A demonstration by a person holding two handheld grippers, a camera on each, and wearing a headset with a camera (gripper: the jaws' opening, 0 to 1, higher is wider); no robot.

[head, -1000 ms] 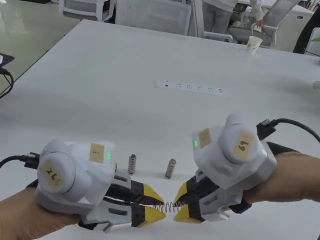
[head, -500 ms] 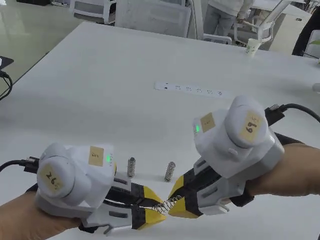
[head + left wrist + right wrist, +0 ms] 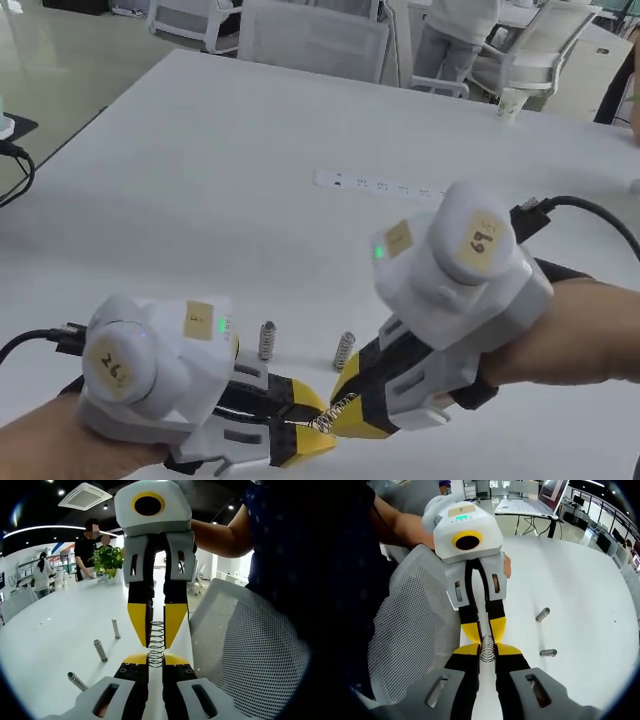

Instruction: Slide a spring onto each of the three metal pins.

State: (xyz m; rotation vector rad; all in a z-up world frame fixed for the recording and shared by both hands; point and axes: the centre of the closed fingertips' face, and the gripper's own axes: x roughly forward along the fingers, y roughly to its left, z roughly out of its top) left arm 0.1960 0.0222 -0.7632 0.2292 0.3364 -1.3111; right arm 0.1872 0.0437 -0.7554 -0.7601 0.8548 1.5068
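Note:
A thin loose spring (image 3: 333, 411) spans between my two grippers just above the white table (image 3: 200, 180). My left gripper (image 3: 312, 425) is shut on one end of the spring (image 3: 155, 657), and my right gripper (image 3: 345, 400) is shut on the other end (image 3: 488, 649); the yellow fingertips nearly meet. Behind them, two upright pins carry springs (image 3: 267, 340) (image 3: 343, 350). The left gripper view has a bare metal pin (image 3: 115, 628) beyond two spring-covered pins (image 3: 100, 650) (image 3: 77, 681). Two sprung pins (image 3: 543, 614) (image 3: 549, 652) stand right of the jaws in the right gripper view.
A white power strip (image 3: 385, 186) lies mid-table. A paper cup (image 3: 508, 100) stands near the far edge, with office chairs (image 3: 315, 35) behind it. Cables trail from both grippers. A mesh chair back (image 3: 240, 630) is close beside the table. People stand in the background.
The two grippers have closed in on each other, so the visible length of spring between them has shortened. The right gripper has tilted higher. The pins have not moved.

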